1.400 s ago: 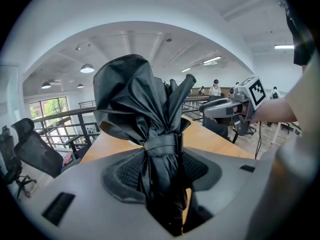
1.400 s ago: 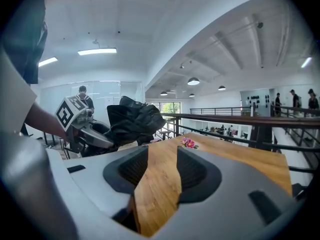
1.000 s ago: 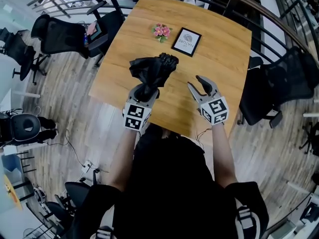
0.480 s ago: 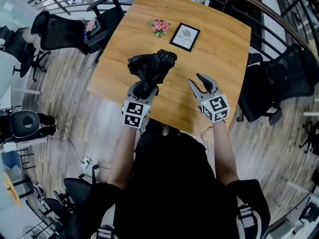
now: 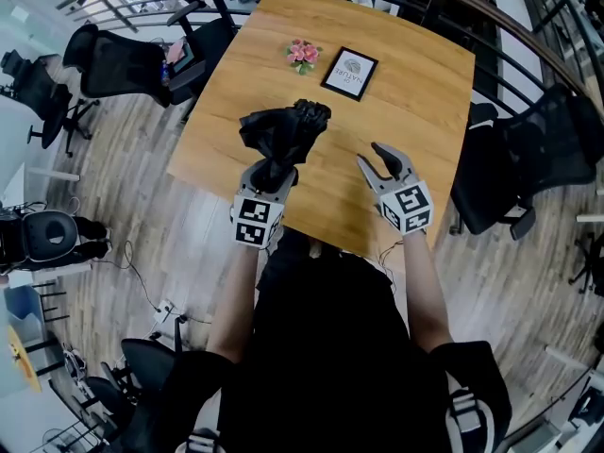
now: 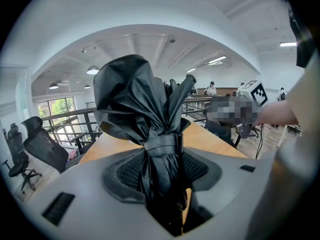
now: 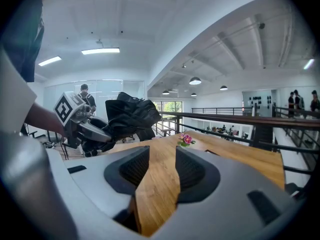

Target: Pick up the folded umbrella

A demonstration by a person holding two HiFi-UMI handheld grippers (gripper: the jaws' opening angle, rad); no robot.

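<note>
Left hand-held gripper point(image 5: 273, 174) clamps folded umbrella point(image 5: 283, 128) low; slick fabric and heavy top could slip out. Right hand-held gripper point(image 5: 371, 157) beside umbrella: jaws apart, just narrowed, empty.

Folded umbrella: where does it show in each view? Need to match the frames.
Head view: umbrella centre-left, over the wooden table, clamped in the left gripper.
Left gripper view: umbrella dead centre, gripped between the jaws.
Right gripper view: umbrella left of centre, above the tabletop.
Shared landmark: the wooden table, also in the left gripper view and the right gripper view.
</note>
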